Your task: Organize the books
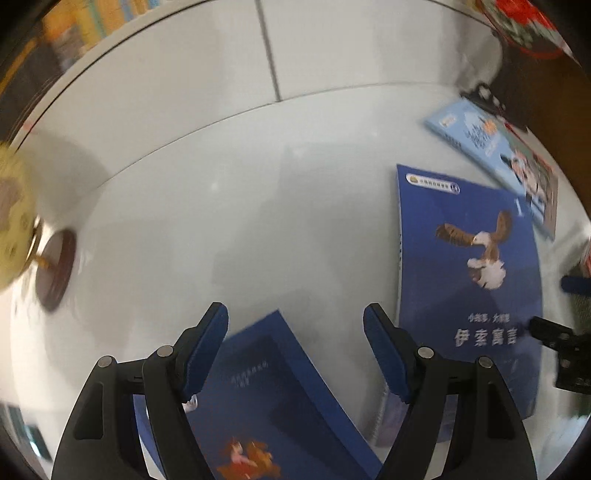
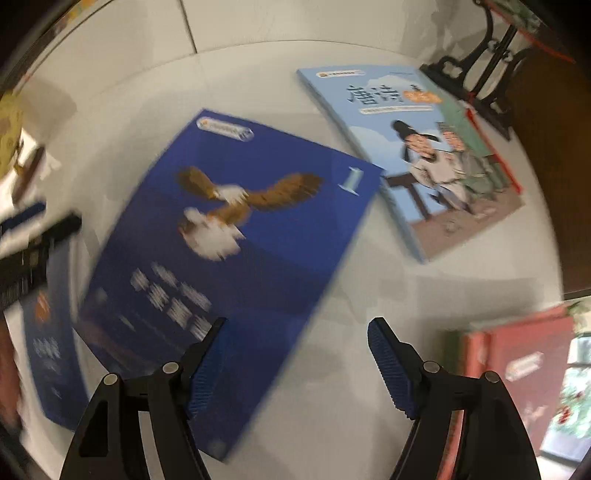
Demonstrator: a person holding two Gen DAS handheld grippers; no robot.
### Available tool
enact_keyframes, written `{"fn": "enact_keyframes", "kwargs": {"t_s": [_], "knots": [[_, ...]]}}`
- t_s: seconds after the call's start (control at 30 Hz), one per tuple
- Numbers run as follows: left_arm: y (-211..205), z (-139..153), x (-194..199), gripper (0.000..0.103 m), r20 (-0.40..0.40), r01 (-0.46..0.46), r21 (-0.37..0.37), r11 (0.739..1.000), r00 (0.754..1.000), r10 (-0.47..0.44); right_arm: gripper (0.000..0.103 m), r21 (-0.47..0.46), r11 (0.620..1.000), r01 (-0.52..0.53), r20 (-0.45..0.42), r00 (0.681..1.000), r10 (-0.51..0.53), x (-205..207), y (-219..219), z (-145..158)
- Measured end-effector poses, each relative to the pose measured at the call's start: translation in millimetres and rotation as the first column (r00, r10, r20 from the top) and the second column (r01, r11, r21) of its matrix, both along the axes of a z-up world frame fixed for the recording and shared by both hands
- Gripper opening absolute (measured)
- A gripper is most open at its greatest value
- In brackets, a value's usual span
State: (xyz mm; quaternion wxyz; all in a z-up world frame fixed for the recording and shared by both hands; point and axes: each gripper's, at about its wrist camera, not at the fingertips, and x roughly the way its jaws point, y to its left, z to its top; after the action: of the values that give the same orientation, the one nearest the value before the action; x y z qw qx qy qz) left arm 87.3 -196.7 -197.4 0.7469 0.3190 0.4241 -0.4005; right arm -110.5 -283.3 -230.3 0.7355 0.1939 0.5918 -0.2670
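Note:
Four books lie flat on the white table (image 1: 221, 184). A dark blue book with an orange figure (image 1: 266, 387) lies under my left gripper (image 1: 295, 317), which hangs open above its corner, pads apart from it. Right of it lies the blue eagle book (image 1: 469, 277), and beyond that a light blue book (image 1: 495, 155). In the right wrist view my right gripper (image 2: 297, 328) stands open over the eagle book's (image 2: 240, 251) lower corner, gripping nothing. The light blue book (image 2: 413, 155) lies to its upper right and the dark blue book (image 2: 51, 350) at the far left.
A yellow globe (image 1: 11, 221) on a brown base (image 1: 55, 273) stands at the table's left. A black ornamental stand (image 2: 476, 62) stands at the back right. Red books (image 2: 517, 369) lie at the near right. A shelf of books (image 1: 92, 22) shows behind the table.

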Motion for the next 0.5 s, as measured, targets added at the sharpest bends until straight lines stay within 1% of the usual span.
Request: {"fn": "enact_keyframes", "kwargs": {"t_s": [0.07,0.13,0.17,0.2,0.27,0.3,0.33,0.43,0.5], "knots": [[-5,-5,3,0.075,-0.021,0.051,0.014,0.999,0.998,-0.05,0.072,-0.024,0.999,-0.021,0.003,1.0,0.021,-11,4,-1],[-11,-8,7,0.075,-0.056,0.076,0.017,0.997,0.996,-0.075,0.068,-0.013,1.0,-0.029,0.017,0.999,0.029,-18,4,0],[-9,-9,9,0.075,-0.065,0.082,0.019,0.996,0.995,-0.081,0.068,0.001,1.0,-0.021,0.026,0.999,0.021,-21,0,-2],[-11,-10,11,0.075,-0.077,0.086,0.013,0.996,0.993,-0.085,0.068,0.039,0.999,-0.006,0.057,0.998,0.004,-25,-4,-2],[-13,-10,17,0.075,-0.148,0.082,-0.013,0.997,0.985,-0.083,0.068,0.108,0.994,0.016,0.099,0.995,-0.027,-27,-13,-1],[-13,-10,19,0.075,-0.174,0.076,-0.025,0.997,0.982,-0.079,0.068,0.124,0.992,0.034,0.107,0.993,-0.048,-28,-18,-4],[-16,-9,20,0.075,-0.205,0.071,-0.041,0.997,0.976,-0.078,0.068,0.124,0.991,0.042,0.103,0.993,-0.055,-24,-21,-4],[-24,-5,14,0.075,-0.217,0.094,-0.062,0.994,0.97,-0.105,0.068,0.094,0.995,0.033,0.105,0.994,-0.042,-18,-24,-4],[-28,-9,2,0.075,-0.249,0.104,-0.067,0.992,0.961,-0.118,0.068,0.087,0.996,0.028,0.109,0.993,-0.037,-15,-24,-4]]}}
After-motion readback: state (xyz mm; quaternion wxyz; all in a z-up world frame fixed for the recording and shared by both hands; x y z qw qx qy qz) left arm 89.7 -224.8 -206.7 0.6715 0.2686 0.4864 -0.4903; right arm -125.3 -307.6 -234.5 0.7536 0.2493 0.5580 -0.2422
